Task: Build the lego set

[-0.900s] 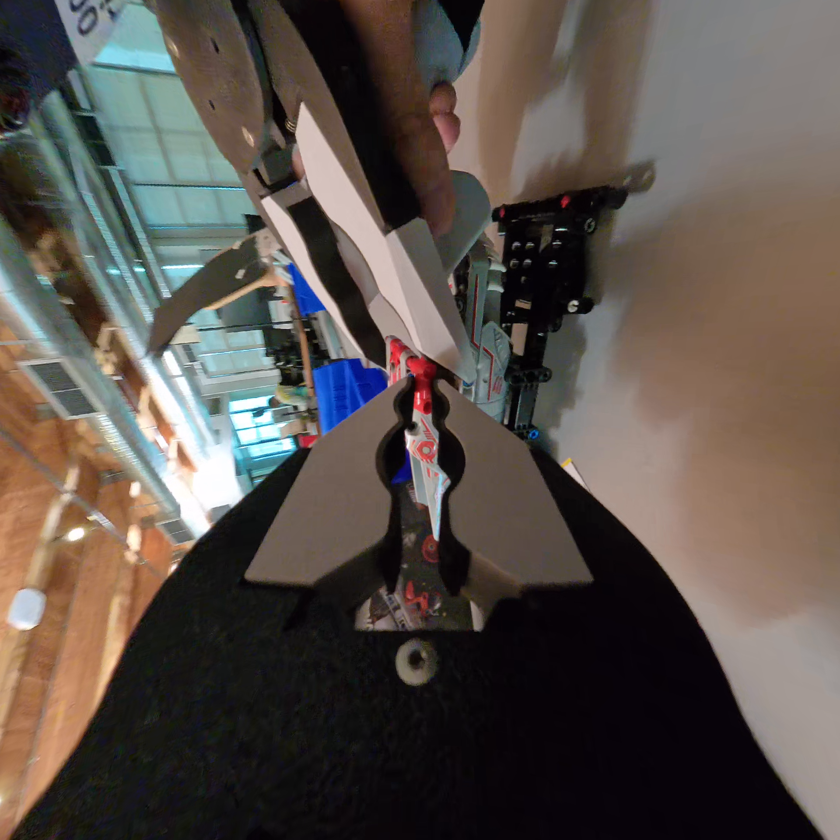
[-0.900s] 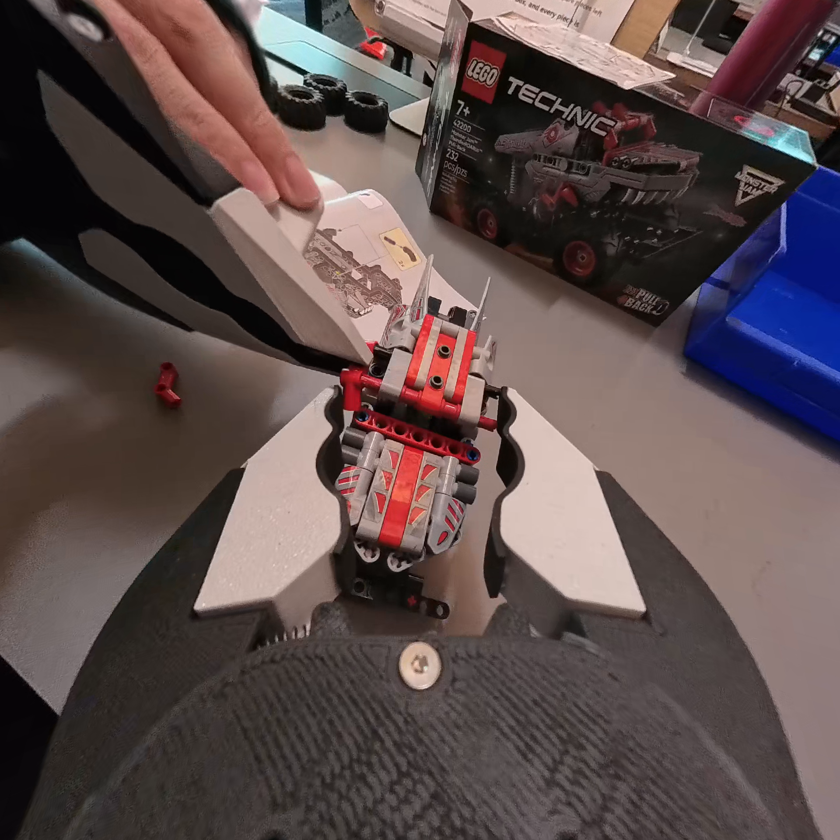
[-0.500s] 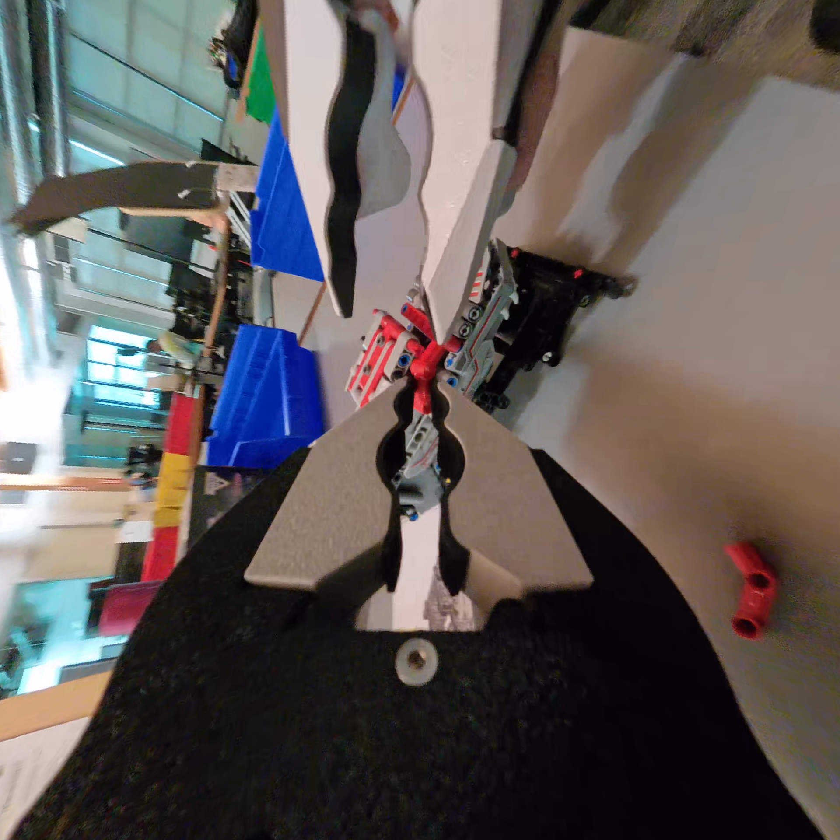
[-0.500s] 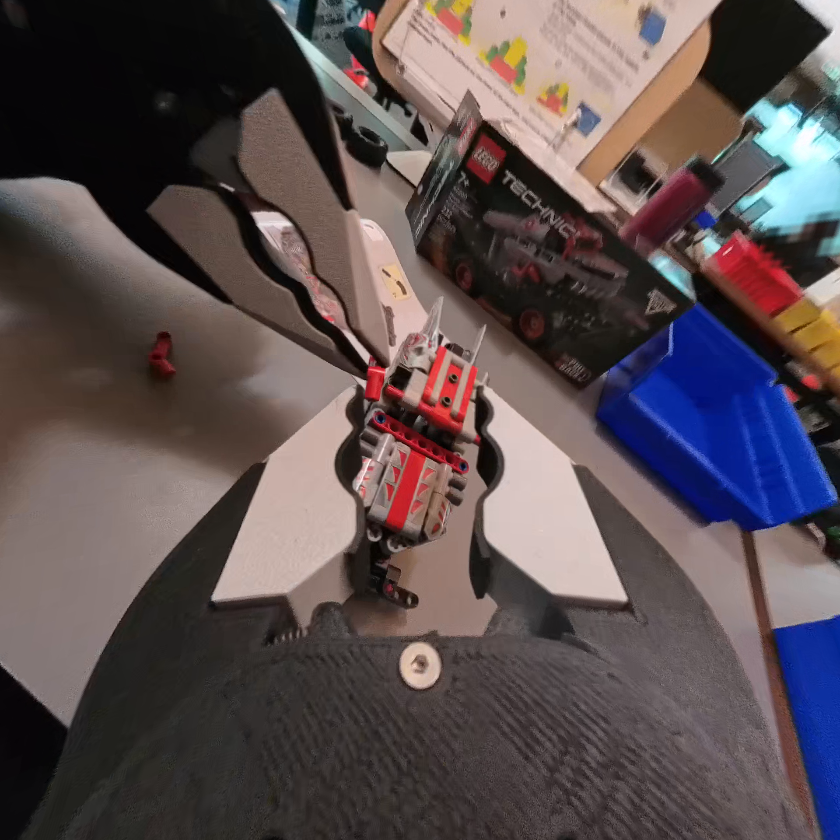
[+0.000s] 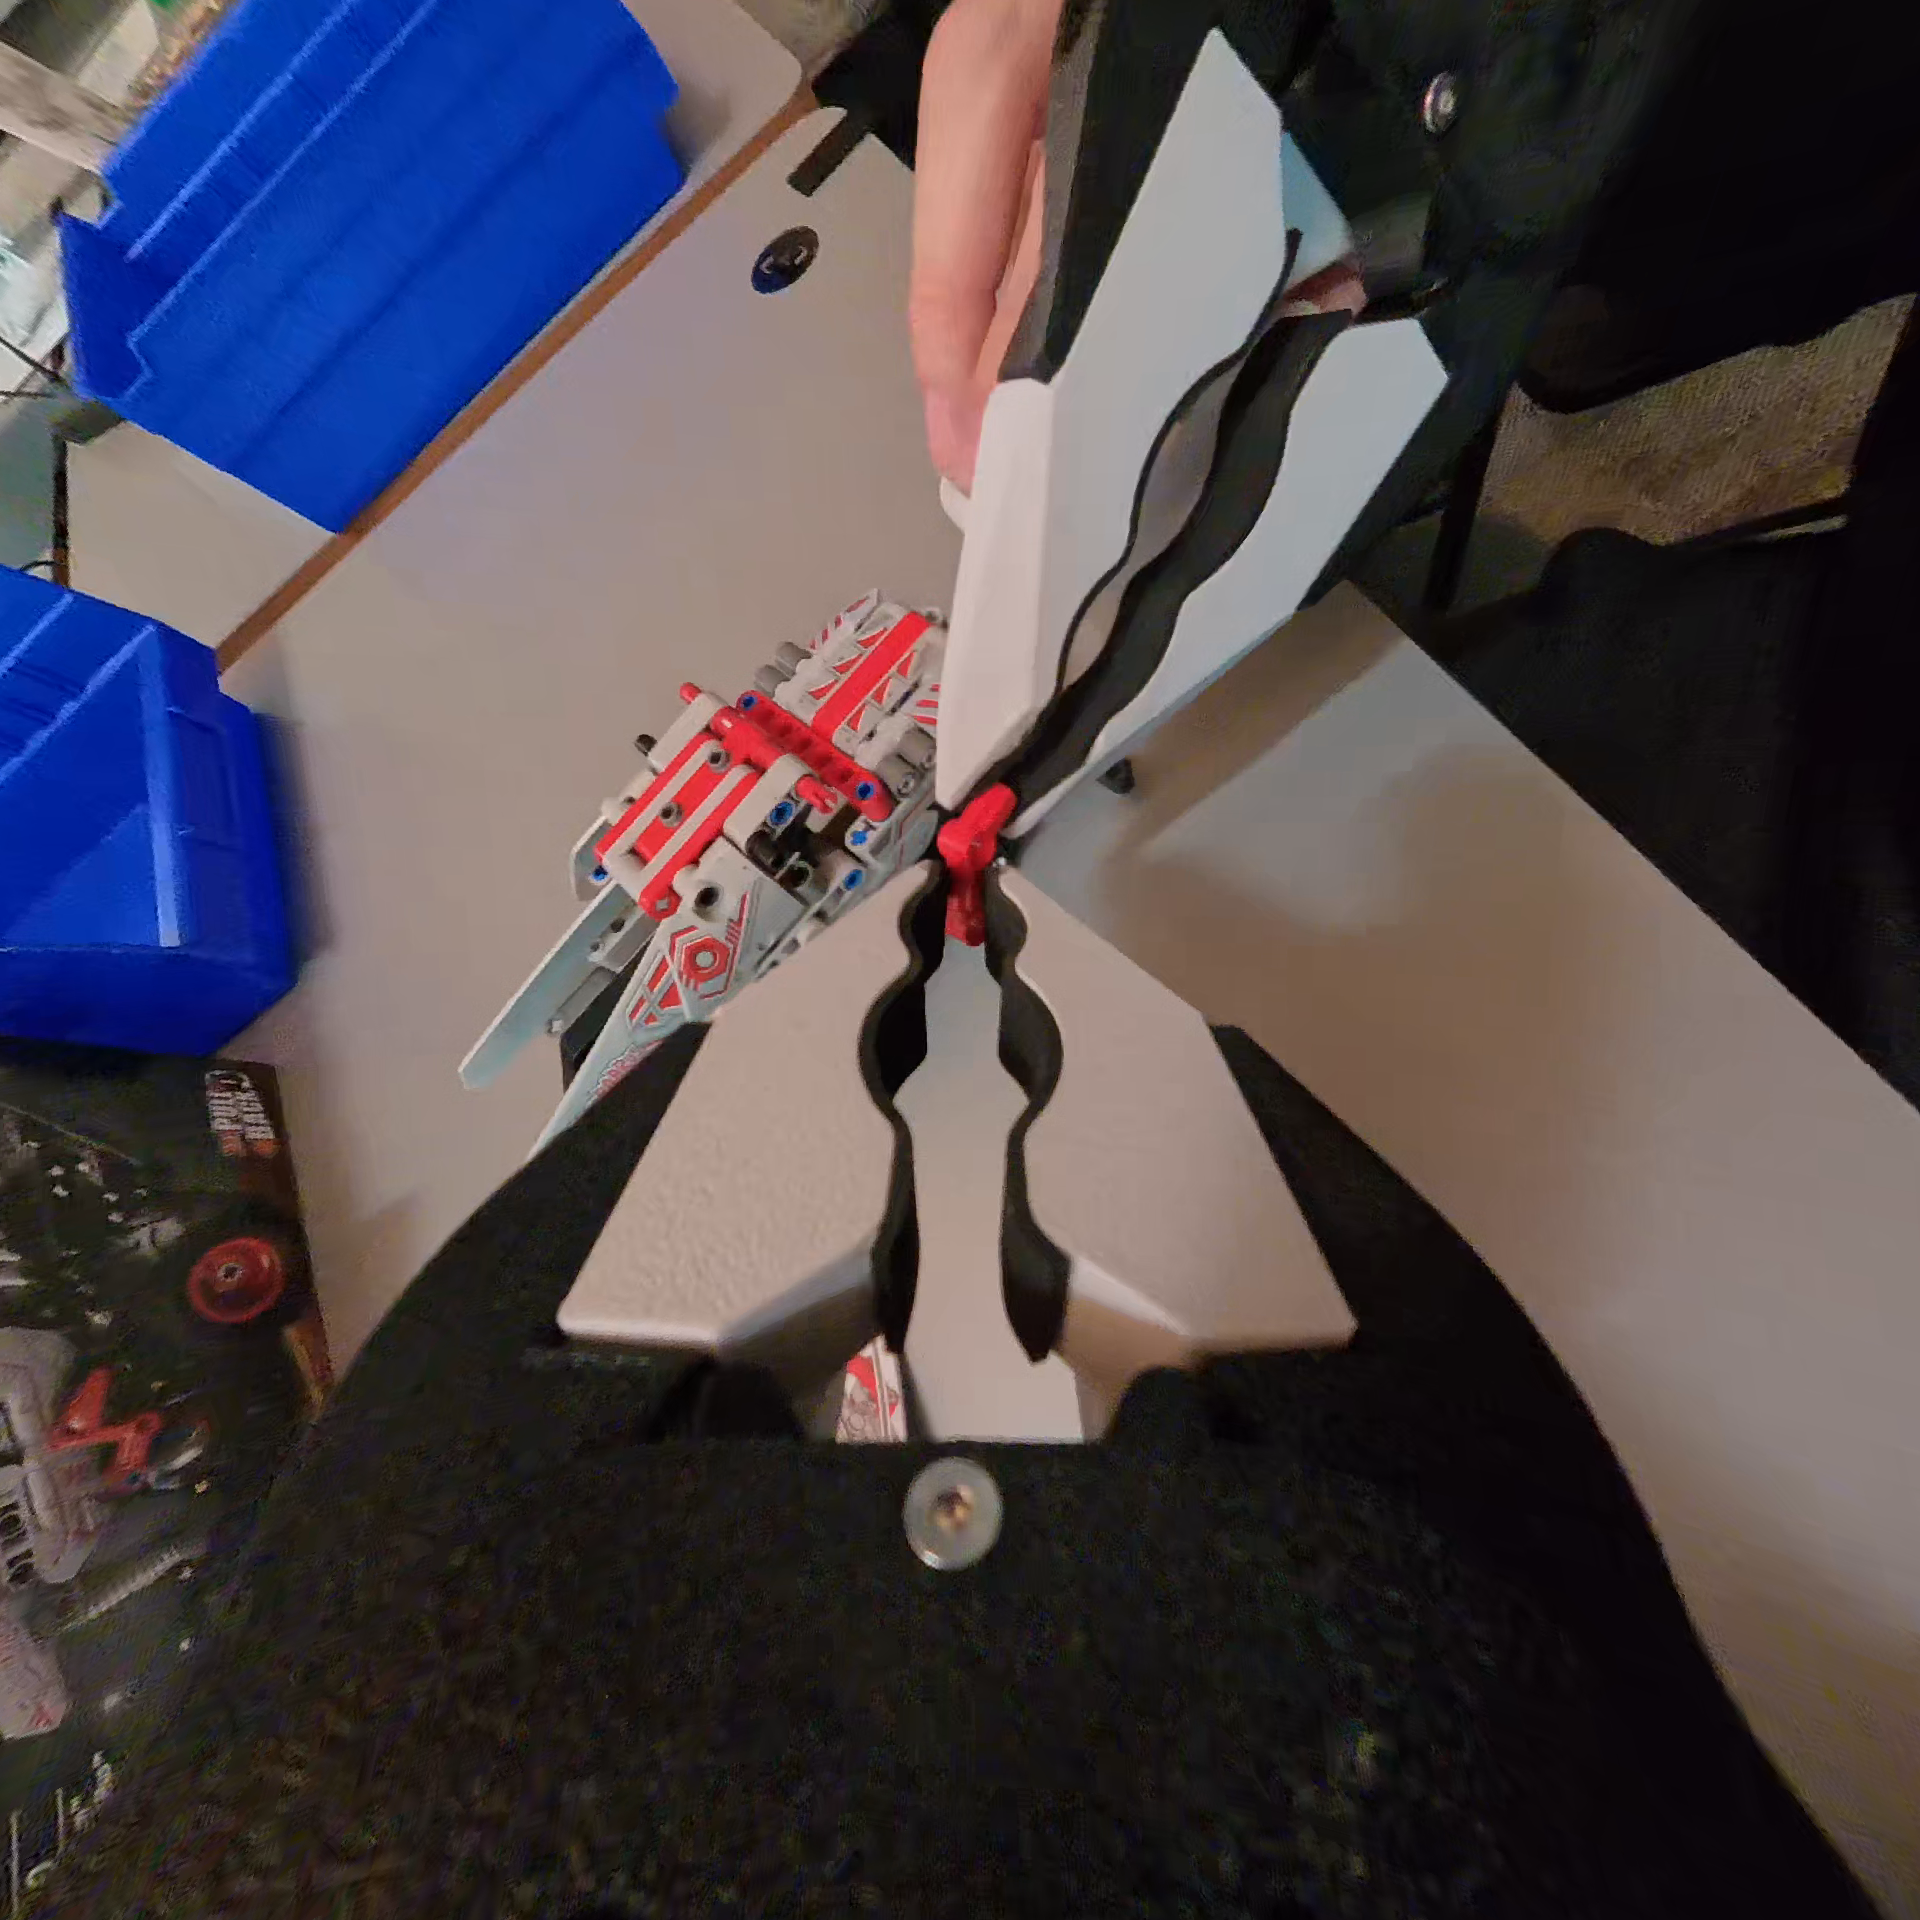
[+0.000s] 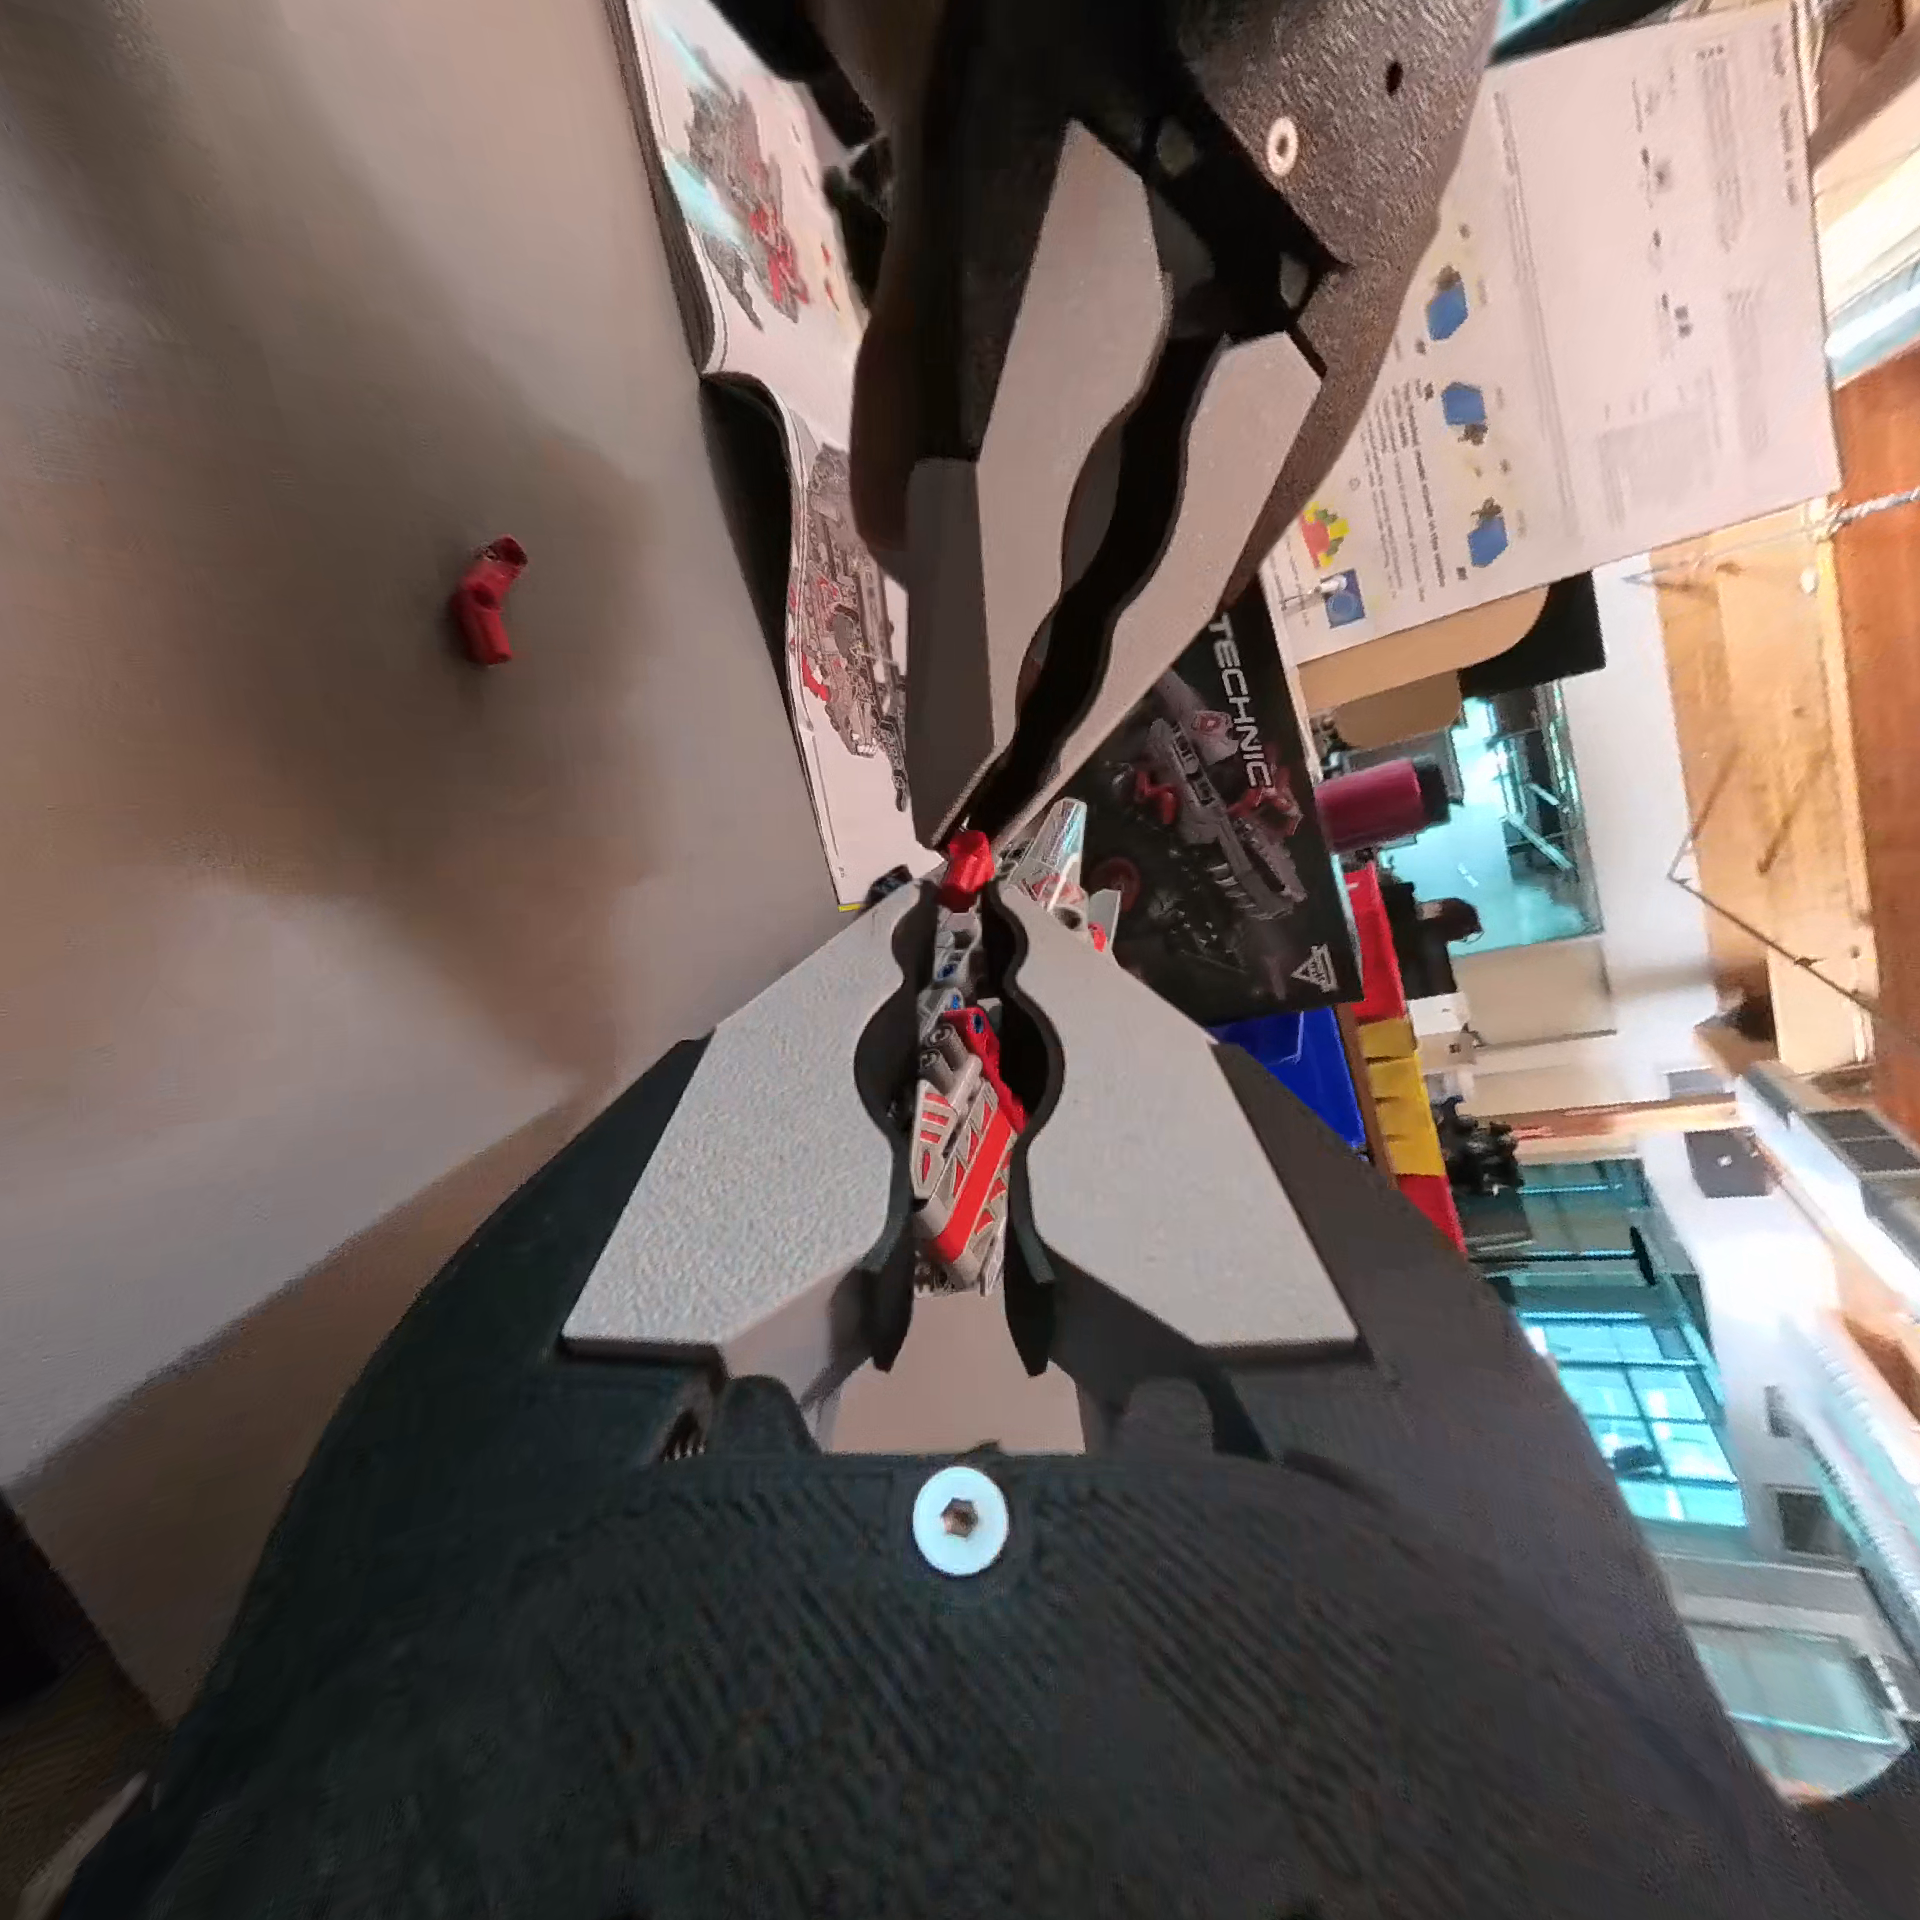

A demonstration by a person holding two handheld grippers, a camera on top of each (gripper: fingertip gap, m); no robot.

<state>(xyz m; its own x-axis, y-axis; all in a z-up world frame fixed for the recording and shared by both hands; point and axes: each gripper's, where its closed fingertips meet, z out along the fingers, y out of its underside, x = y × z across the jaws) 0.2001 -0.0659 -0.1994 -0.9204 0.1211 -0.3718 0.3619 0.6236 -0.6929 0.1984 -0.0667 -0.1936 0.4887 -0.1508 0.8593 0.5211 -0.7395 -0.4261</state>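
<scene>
The grey and red lego model [image 5: 769,810] is held above the table between both grippers. My right gripper [image 6: 961,914] is shut on the model [image 6: 961,1132], which shows edge-on between its fingers. My left gripper [image 5: 961,894] is shut on a small red connector [image 5: 968,862] at the model's edge. In the left wrist view the right gripper [image 5: 997,800] comes in from the upper right, tip to tip with mine. In the right wrist view the left gripper [image 6: 966,821] comes down from above onto the same red connector [image 6: 966,857].
Two blue bins [image 5: 343,239] [image 5: 114,831] stand at the table's far side. The lego box [image 6: 1226,831] and the open instruction booklet [image 6: 831,644] lie on the table [image 5: 623,468]. A loose red connector [image 6: 483,603] lies apart. A hand [image 5: 966,229] holds the right gripper.
Both grippers have rolled and swung round with the model between them. The right jaws stand much closer together than before. The left stays shut on the red connector.
</scene>
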